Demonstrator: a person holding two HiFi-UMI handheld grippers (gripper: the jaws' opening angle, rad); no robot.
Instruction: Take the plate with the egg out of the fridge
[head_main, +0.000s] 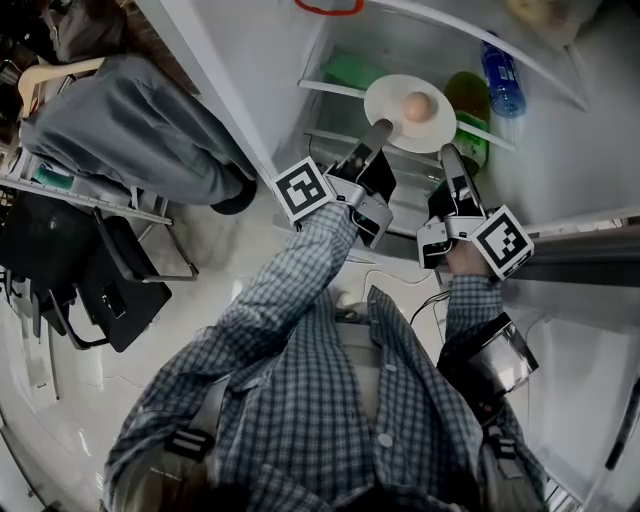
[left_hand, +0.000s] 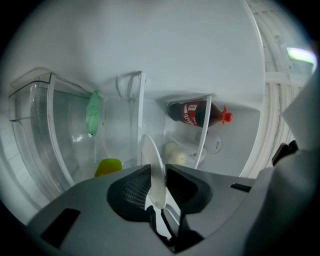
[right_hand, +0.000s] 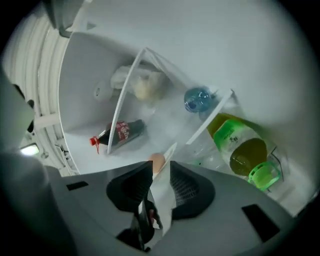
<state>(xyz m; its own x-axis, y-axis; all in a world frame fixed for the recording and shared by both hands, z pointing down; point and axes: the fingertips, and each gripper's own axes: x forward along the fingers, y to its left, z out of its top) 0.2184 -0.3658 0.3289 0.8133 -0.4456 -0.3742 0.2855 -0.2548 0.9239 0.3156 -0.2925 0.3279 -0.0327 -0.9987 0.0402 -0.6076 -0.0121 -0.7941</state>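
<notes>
A white plate (head_main: 392, 127) with a brown egg (head_main: 417, 106) on it hangs at the front of the open fridge, held between both grippers. My left gripper (head_main: 378, 128) is shut on the plate's left rim; in the left gripper view the plate (left_hand: 152, 165) stands edge-on between the pads of that gripper (left_hand: 157, 187). At the lower right rim my right gripper (head_main: 448, 152) is also shut on the plate. In the right gripper view the plate (right_hand: 162, 186) runs between that gripper's (right_hand: 159, 182) pads, with the egg (right_hand: 157, 161) just beyond them.
A green bottle (head_main: 468, 110) (right_hand: 245, 145) and a blue-capped bottle (head_main: 503, 80) (right_hand: 196, 98) lie right of the plate. A cola bottle (left_hand: 197, 112) (right_hand: 120, 132) lies deeper in. A green packet (head_main: 350, 70) rests on the glass shelf. A chair with a grey coat (head_main: 130, 130) stands to the left.
</notes>
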